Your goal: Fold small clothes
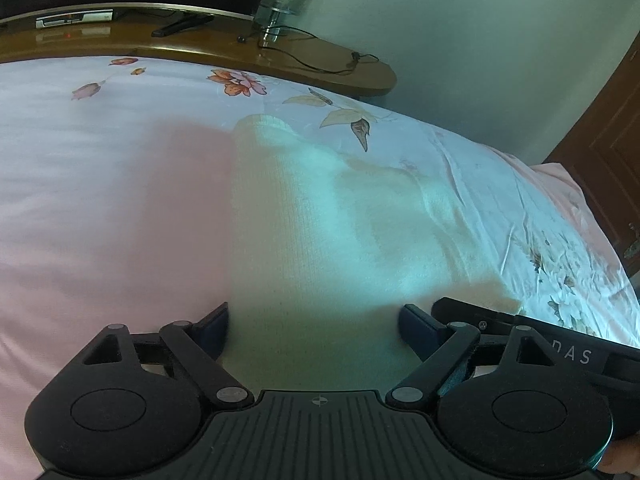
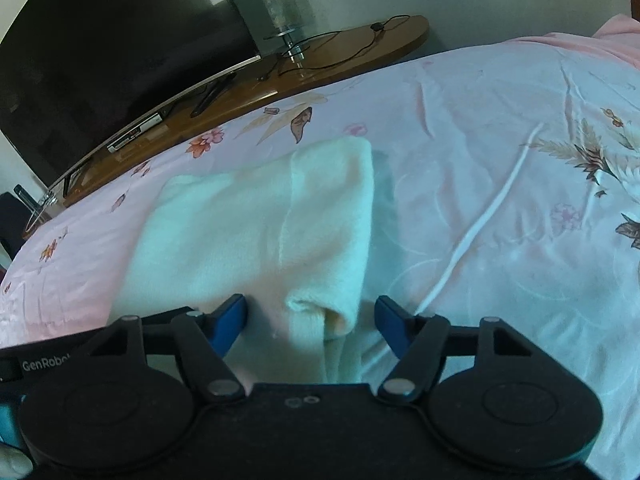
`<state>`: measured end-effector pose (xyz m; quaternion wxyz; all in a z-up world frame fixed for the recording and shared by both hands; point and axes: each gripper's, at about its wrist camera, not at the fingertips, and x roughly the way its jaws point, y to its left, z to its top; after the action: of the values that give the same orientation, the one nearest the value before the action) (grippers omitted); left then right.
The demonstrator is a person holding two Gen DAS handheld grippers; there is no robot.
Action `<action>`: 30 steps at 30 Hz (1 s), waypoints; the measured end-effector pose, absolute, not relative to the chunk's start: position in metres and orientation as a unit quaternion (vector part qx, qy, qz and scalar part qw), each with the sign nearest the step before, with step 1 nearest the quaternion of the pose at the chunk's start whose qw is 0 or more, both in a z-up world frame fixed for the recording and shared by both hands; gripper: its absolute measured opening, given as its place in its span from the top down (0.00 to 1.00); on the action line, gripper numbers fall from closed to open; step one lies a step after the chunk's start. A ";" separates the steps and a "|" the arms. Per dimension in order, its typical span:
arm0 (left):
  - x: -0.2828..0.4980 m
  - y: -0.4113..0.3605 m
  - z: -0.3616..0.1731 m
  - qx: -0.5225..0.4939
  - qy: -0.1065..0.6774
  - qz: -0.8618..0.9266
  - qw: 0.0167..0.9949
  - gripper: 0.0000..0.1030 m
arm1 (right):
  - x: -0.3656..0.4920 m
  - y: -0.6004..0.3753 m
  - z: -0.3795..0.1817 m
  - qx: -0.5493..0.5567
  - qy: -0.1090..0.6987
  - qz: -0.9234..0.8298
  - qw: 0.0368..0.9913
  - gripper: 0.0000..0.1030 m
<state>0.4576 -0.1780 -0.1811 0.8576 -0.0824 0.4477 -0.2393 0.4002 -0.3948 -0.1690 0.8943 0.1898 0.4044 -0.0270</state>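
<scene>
A pale cream knitted garment (image 1: 320,216) lies flat on the pink floral bedsheet (image 1: 100,200), with a sleeve or side part folded over it. My left gripper (image 1: 316,322) is open, low over the garment's near edge. Its left fingertip (image 1: 216,326) sits at the fabric's left border. In the right wrist view the same garment (image 2: 248,224) shows a rolled cuff-like fold (image 2: 320,312) at its near end. My right gripper (image 2: 311,316) stands open around that fold, with both blue pads clear of it. The two grippers are side by side, each showing at the edge of the other's view.
Beyond the bed runs a curved wooden TV bench (image 1: 340,68) with a dark screen (image 2: 100,48), a set-top box (image 1: 72,20), a remote (image 1: 180,26), a glass lamp (image 2: 280,8) and a black cable (image 1: 320,64). A brown wooden door (image 1: 600,152) stands at the right. A long crease (image 2: 480,232) crosses the sheet.
</scene>
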 end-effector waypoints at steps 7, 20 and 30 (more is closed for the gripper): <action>0.459 -0.180 -0.182 -0.078 0.446 -0.241 0.858 0.15 | 0.399 -0.394 -0.170 0.193 0.403 -0.025 0.895 0.36; 0.456 -0.178 -0.183 -0.085 0.438 -0.236 0.863 0.19 | 0.407 -0.392 -0.174 0.210 0.397 -0.014 0.893 0.44; 0.455 -0.175 -0.179 -0.088 0.437 -0.238 0.863 0.38 | 0.404 -0.378 -0.166 0.184 0.376 -0.019 0.908 0.69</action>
<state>0.4553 -0.1746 -0.1789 0.8630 -0.0879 0.4368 -0.2381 0.4041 -0.3780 -0.1657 0.9077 0.1842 0.3765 -0.0185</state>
